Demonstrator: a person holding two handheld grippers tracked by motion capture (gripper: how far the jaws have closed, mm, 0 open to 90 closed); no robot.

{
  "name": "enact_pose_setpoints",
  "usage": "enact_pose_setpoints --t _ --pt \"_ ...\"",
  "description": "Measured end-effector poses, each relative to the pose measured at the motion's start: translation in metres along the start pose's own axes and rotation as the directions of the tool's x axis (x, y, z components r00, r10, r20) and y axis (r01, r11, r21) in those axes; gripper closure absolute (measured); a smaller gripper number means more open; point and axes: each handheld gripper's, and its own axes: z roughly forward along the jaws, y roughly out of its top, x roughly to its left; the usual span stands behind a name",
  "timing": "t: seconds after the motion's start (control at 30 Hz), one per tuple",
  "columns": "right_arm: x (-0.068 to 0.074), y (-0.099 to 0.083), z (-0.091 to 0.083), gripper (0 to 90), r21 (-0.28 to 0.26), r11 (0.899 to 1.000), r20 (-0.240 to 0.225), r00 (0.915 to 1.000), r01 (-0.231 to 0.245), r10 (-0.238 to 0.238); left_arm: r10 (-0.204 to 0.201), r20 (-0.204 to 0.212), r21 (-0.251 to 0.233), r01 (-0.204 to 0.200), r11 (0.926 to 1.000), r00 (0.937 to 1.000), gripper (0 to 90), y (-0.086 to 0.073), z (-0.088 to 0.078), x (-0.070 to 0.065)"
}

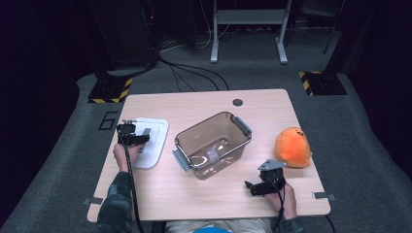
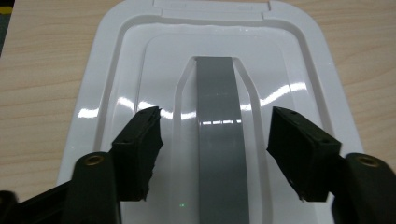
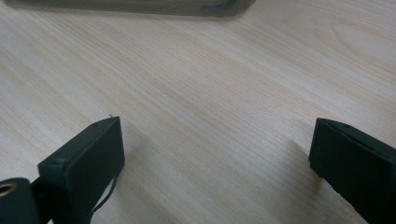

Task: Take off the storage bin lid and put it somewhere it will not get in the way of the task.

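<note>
My left gripper (image 2: 215,149) hangs over the white lid (image 2: 116,84), its 2 jaws apart on either side of the lid's grey handle (image 2: 219,140) (the pads stand clear of it, gripping nothing). The lid lies flat on the table (image 1: 204,191) at the left, just left of the clear bin (image 1: 214,144). My right gripper (image 1: 252,187) rests near the front edge, jaws wide over bare wood, holding nothing. The orange plush toy (image 1: 293,146) sits far right of the bin.
</note>
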Motion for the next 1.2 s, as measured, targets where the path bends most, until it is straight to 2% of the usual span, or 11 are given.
enact_pose_setpoints --t 0.1,0.13,0.17,0.33,0.43,0.47,0.5,0.6,1.03,1.13,1.2 --pt "0.000 0.000 0.000 2.6 0.000 1.000 0.000 1.0000 -0.001 0.001 0.007 0.011 -0.007 -0.007 1.0000 0.9999 24.1 0.000 -0.005 -0.001" --pt "0.000 0.000 0.000 2.7 0.000 1.000 0.000 1.0000 0.000 0.000 0.016 0.017 -0.009 -0.016 0.9998 0.9997 21.5 0.000 -0.007 -0.001" --pt "0.000 0.000 0.000 2.7 0.000 1.000 0.000 1.0000 0.000 0.000 0.029 0.023 -0.033 -0.029 0.9990 0.9993 20.5 0.000 -0.012 -0.003" --pt "0.000 0.000 0.000 2.7 0.000 1.000 0.000 1.0000 0.001 -0.001 0.071 0.037 -0.056 -0.069 0.9961 0.9968 16.9 -0.004 -0.024 -0.010" --pt "0.000 0.000 0.000 2.7 0.001 1.000 0.000 1.0000 -0.001 0.001 0.076 0.062 -0.051 -0.073 0.9960 0.9951 13.5 -0.008 -0.028 -0.013" --pt "0.000 0.000 0.000 2.7 0.001 1.000 0.000 1.0000 -0.002 0.002 0.067 0.076 -0.059 -0.063 0.9962 0.9949 12.9 -0.010 -0.030 -0.015" --pt "0.000 0.000 0.000 2.7 0.001 1.000 0.000 1.0000 -0.002 0.002 0.081 0.066 -0.068 -0.077 0.9947 0.9945 12.9 -0.011 -0.032 -0.017" --pt "0.000 0.000 0.000 2.7 0.001 1.000 0.000 1.0000 -0.001 0.001 0.120 0.078 -0.063 -0.115 0.9914 0.9897 8.9 -0.019 -0.039 -0.026" --pt "0.000 0.000 0.000 3.0 0.000 1.000 0.001 1.0000 -0.003 0.003 0.170 0.124 -0.059 -0.163 0.9848 0.9777 3.7 -0.049 -0.058 -0.044" --pt "0.000 0.000 0.000 3.3 -0.001 1.000 0.002 1.0000 -0.006 0.006 0.196 0.140 -0.049 -0.191 0.9804 0.9706 1.3 -0.056 -0.061 -0.051" --pt "0.000 0.000 0.000 3.3 0.000 1.000 0.000 1.0000 -0.006 0.006 0.200 0.146 -0.051 -0.195 0.9795 0.9688 1.2 -0.059 -0.063 -0.053"
